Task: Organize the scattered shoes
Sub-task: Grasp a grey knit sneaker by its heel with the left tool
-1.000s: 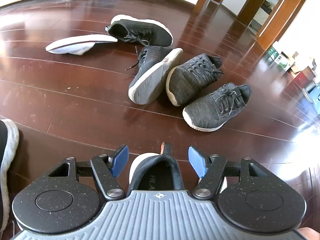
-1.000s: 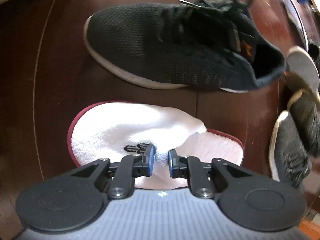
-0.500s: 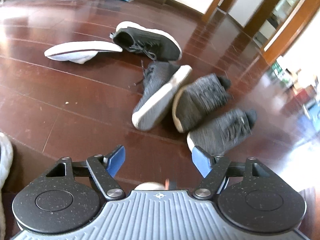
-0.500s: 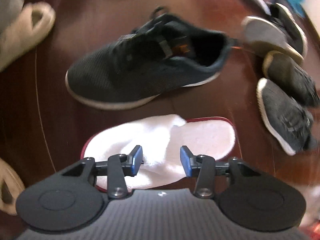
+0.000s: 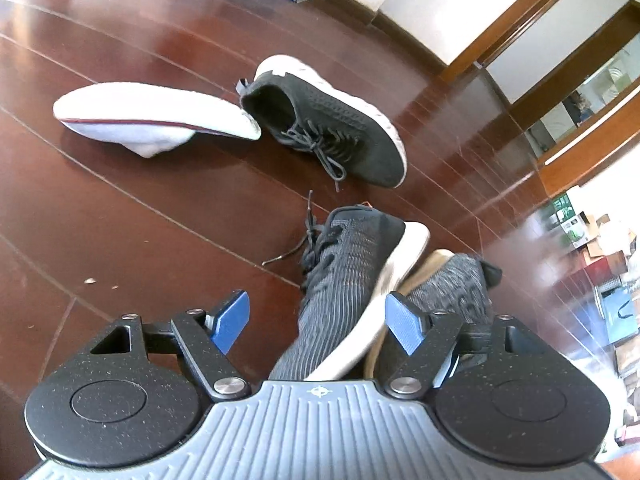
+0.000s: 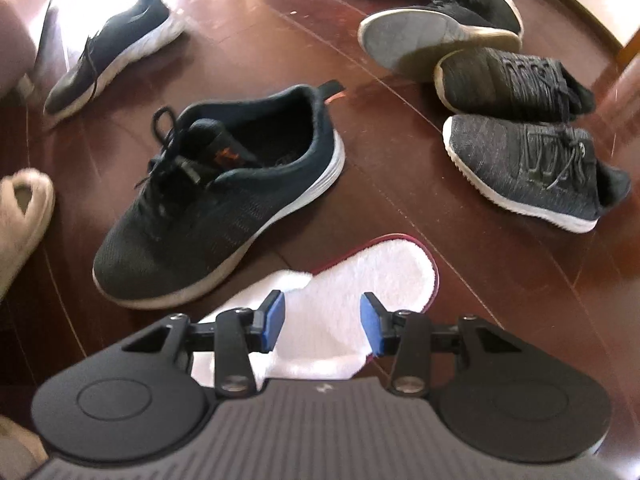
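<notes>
Left wrist view: low over the dark red wooden floor [image 5: 120, 220], facing the far wall, close behind a dark grey knit sneaker lying on its side [image 5: 344, 280]. Right wrist view: higher, tilted down, near a white terry slipper with maroon trim [image 6: 360, 300]. Both views share that tipped sneaker [image 6: 432, 40].

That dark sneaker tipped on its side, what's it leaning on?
The tipped sneaker rests against a grey knit shoe, its pale sole pressed to that shoe's toe. The left claw's body covers where both toes meet the floor.
</notes>
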Tool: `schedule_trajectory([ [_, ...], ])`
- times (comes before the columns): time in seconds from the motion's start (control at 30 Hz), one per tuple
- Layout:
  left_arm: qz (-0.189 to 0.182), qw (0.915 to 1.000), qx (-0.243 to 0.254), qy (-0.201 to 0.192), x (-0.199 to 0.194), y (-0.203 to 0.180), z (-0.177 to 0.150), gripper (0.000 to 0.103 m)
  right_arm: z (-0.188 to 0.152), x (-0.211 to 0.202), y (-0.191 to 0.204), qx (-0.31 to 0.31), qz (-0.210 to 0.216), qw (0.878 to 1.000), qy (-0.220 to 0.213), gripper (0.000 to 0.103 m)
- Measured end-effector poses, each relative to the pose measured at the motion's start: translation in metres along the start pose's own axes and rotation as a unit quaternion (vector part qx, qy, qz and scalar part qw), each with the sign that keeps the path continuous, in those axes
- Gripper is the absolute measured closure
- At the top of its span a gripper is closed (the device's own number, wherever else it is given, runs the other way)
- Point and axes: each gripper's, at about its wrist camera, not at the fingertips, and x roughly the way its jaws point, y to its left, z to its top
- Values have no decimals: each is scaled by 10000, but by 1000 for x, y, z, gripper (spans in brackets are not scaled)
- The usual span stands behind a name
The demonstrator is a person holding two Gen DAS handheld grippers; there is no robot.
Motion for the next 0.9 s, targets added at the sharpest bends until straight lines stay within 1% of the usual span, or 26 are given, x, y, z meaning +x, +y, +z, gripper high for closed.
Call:
schedule_trajectory([
  [0.03,-35,9999,-105,50,7,2,0,27,-9,4,-20,108,44,9999,-44,58],
  [0.1,-95,9994,-300,140,22,6,0,29,-2,3,-13,375,167,9990,-153,58],
  [0.17,-116,9988,-442,190,34,8,-1,29,-2,4,-21,524,230,9981,-214,58],
  [0.23,-175,9979,-589,197,44,9,0,30,-4,-4,-31,625,260,9974,-254,58],
  [0.27,-216,9974,-663,188,49,9,1,30,-7,-8,-25,697,277,9968,-283,58],
  [0.3,-262,9968,-737,173,54,9,3,30,-8,-5,-28,763,296,9962,-305,58],
  [0.33,-295,9962,-801,156,58,7,4,30,-7,8,-43,821,320,9956,-317,58],
  [0.37,-311,9958,-854,137,64,6,6,30,-11,12,-53,868,342,9951,-326,58],
  [0.47,-305,9949,-958,123,76,2,8,36,-33,-8,-73,908,386,9946,-320,58],
  [0.57,-248,9946,-995,169,87,0,9,41,-42,-17,-112,958,420,9940,-306,58],
  [0.6,-228,9945,-1002,181,89,0,9,42,-50,-16,-132,973,428,9939,-302,58],
  [0.63,-212,9944,-1016,187,91,-1,8,42,-72,-23,-161,985,429,9938,-302,58],
  [0.7,-189,9940,-1061,180,95,-1,5,42,-130,-87,-200,1025,432,9933,-316,58],
  [0.73,-175,9939,-1078,168,96,0,4,42,-150,-110,-209,1048,436,9930,-322,58],
  [0.77,-155,9938,-1088,158,97,0,2,44,-159,-118,-206,1072,441,9927,-326,58],
  [0.8,-123,9940,-1074,161,97,-1,2,49,-168,-125,-203,1097,445,9924,-331,58],
  [0.83,-87,9944,-1043,174,96,-3,2,51,-172,-129,-200,1118,443,9922,-331,58],
  [0.9,-31,9954,-924,237,95,-9,3,59,-168,-124,-190,1147,424,9920,-324,58],
])
